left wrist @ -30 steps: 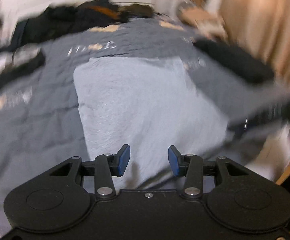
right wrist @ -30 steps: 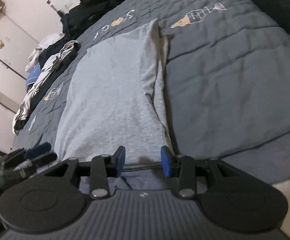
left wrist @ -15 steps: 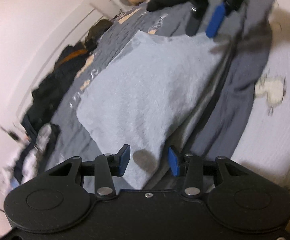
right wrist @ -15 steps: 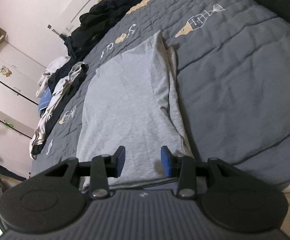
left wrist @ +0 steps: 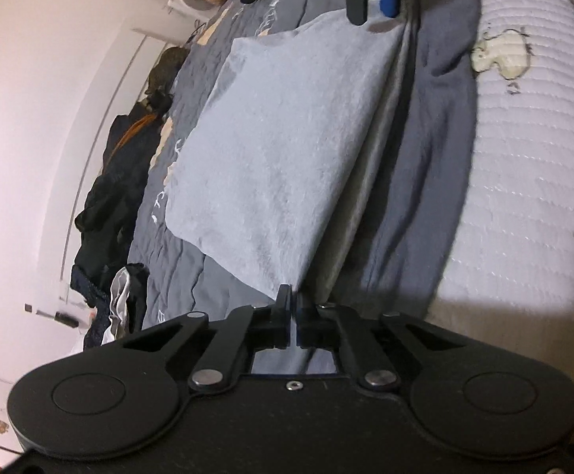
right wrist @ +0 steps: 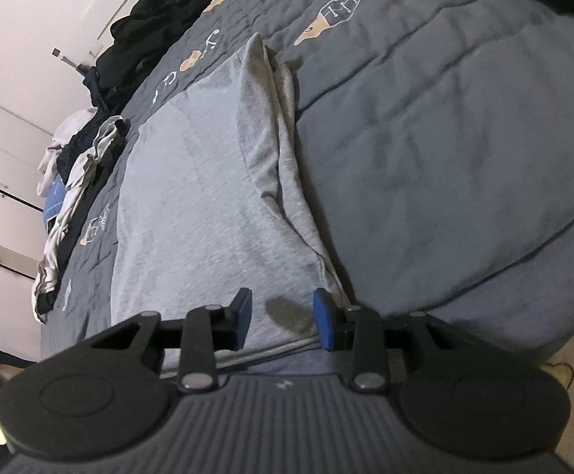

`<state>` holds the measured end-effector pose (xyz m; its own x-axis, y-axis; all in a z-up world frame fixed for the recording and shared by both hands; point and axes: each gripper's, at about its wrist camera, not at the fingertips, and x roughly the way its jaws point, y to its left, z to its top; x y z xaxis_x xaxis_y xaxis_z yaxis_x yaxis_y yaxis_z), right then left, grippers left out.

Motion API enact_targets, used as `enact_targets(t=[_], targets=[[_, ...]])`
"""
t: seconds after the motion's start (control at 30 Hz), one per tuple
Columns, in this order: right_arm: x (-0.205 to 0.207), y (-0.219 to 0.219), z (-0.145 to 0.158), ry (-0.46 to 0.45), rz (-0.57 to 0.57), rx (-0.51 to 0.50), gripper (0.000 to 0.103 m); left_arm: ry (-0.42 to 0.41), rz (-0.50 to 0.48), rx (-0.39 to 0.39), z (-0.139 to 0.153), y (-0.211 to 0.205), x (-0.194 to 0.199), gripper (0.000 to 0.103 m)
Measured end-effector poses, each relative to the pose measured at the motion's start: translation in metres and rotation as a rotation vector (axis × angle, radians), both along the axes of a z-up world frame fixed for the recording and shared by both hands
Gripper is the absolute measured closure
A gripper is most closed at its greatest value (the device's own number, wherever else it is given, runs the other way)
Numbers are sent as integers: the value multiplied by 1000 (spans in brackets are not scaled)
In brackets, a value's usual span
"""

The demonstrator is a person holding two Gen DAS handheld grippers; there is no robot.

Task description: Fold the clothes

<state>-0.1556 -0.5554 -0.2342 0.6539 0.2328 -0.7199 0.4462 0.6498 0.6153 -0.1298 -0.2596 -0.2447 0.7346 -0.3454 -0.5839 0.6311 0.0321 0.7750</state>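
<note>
While the left gripper (left wrist: 291, 318) has its fingers pinched on one near corner of the shirt (left wrist: 275, 146) lying on the bed (right wrist: 445, 138), the right gripper (right wrist: 283, 318) straddles the other corner, fingers wide and empty. Next, likely: close right, lift both evenly.

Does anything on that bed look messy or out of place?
Yes. Dark clothes are heaped along the wall edge of the quilt, and a crumpled pale garment trails beside them. The grey shirt lies mostly flat, its right side bunched.
</note>
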Motion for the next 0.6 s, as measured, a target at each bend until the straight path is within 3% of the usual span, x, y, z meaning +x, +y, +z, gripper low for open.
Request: enact_targets(t=[0.13, 0.37, 0.5, 0.6], targets=[[-2, -6, -1, 7, -22, 11, 76, 35, 13, -30, 4, 2, 4, 100], [-3, -6, 3, 34, -15, -6, 77, 280, 127, -245, 40, 18, 25, 98], [-4, 2, 13, 49, 6, -79, 76, 420, 192, -368, 60, 26, 37, 98], [-7, 8, 21, 50, 8, -122, 73, 549, 297, -483, 74, 33, 58, 98]])
